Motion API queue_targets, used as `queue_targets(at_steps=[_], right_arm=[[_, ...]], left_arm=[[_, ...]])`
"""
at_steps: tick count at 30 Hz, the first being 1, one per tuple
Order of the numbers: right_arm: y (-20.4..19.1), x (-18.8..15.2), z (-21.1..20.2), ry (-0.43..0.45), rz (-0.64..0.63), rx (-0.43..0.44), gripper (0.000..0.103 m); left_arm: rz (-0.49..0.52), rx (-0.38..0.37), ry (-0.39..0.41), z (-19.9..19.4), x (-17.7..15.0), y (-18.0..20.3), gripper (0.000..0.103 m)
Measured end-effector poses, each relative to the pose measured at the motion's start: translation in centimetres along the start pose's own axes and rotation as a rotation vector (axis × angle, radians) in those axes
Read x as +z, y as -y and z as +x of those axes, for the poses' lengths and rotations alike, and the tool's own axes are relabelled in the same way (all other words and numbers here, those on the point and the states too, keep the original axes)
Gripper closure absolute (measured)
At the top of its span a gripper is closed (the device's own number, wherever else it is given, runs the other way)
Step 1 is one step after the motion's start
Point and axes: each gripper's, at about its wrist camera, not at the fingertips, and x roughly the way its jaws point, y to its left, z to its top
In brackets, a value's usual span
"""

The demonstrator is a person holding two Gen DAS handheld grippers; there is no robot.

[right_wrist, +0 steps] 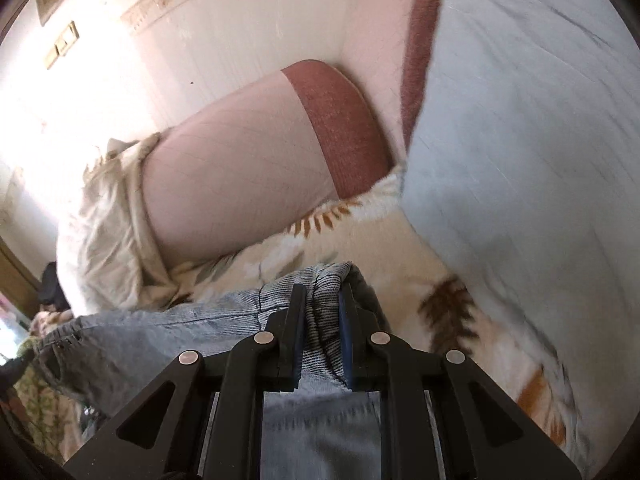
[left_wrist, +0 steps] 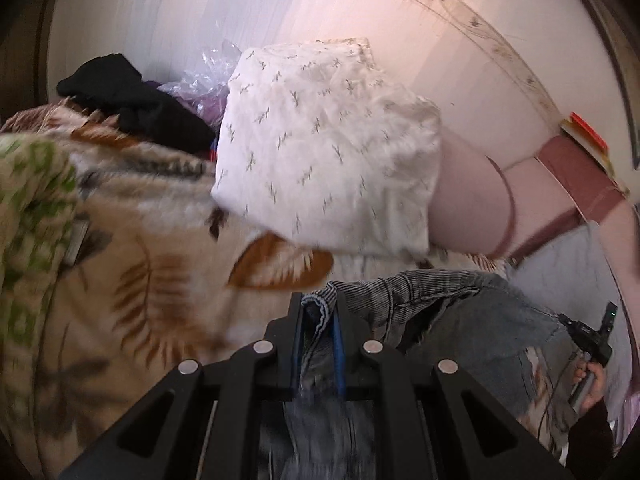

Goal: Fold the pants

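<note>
The pants [left_wrist: 452,312] are grey-blue denim with a frayed edge, stretched between both grippers above a leaf-patterned blanket [left_wrist: 152,280]. My left gripper [left_wrist: 318,312] is shut on a bunched fold of the denim, which hangs down between its fingers. In the left wrist view the other gripper [left_wrist: 592,340] shows at far right in a person's hand [left_wrist: 592,384]. My right gripper [right_wrist: 322,304] is shut on a ribbed fold of the pants [right_wrist: 168,320], and the cloth runs off to the left from it.
A white patterned pillow [left_wrist: 328,144] and a pink and maroon bolster [right_wrist: 256,168] lie against the wall. A pale blue pillow [right_wrist: 520,120] sits at right. Black clothing [left_wrist: 132,96] and a plastic bag [left_wrist: 208,80] lie at the back left.
</note>
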Motion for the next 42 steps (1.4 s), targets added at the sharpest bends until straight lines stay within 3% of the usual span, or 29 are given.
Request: queue_targets(at_steps=[5,10,15,17,18,21,24,29,33,35,36,37,39,42], right_arm=[[3.4,-5.3,-2.8,-0.038,0.044,0.016,0.089],[6.0,-11.0,-3.7,-0.113,0.083,0.036,0.089],[7.5,-15.6,-4.0,-0.220,0.085,0.045,0.084],[7.9,-16.4,-4.1,-0.269,0.075,0.024,0.077],[8.1,-16.5,-4.5,-0.270,0.067,0.016,0.070],[7.8,-15.1,-6.3,-0.207,0.049,0.040,0.067],[7.0,-12.5,-7.7,-0.118,0.041,0.083,0.038],[5.5,-7.9,-4.8,-0.090,0.062,0.093,0.036],[5.9,-6.4,0.5,-0.178,0.112,0.057,0.036],[6.3,-6.9,2.9,-0.242,0.131,0.079,0.045],[6.0,-7.4,3.8,-0.282,0.124,0.099,0.066],[5.6,-7.7,4.3,-0.306,0.087,0.069,0.094],[4.6,-7.7,3.9,-0.279,0.016,0.013,0.097],[4.0,-5.7,1.5,-0.140,0.003,0.031,0.097]], left_arm=[[-0.003,-0.021,-0.026,-3.3,-6.9,-1.5,0.089],[-0.049,-0.023,-0.093,-3.3,-13.4,-4.1,0.089],[-0.100,-0.005,-0.155,-2.4,-17.5,-6.2,0.088],[-0.106,0.019,-0.169,-2.3,-17.8,-6.5,0.087],[-0.098,0.032,-0.166,-2.5,-17.7,-6.4,0.087],[-0.044,0.112,-0.081,-4.8,-16.5,-5.3,0.087],[-0.013,0.124,0.040,-7.5,-14.7,-3.9,0.087],[0.012,0.029,0.101,-7.9,-12.8,-0.7,0.087],[0.060,0.002,0.073,-4.9,-13.3,2.0,0.085],[0.069,-0.007,0.033,-2.8,-14.1,2.7,0.085],[0.068,-0.011,0.015,-1.9,-14.5,2.8,0.085],[0.072,-0.014,-0.008,-0.9,-14.9,3.0,0.085],[0.084,-0.004,-0.028,0.3,-15.4,3.2,0.085],[0.110,0.011,-0.018,1.0,-15.8,3.2,0.085]])
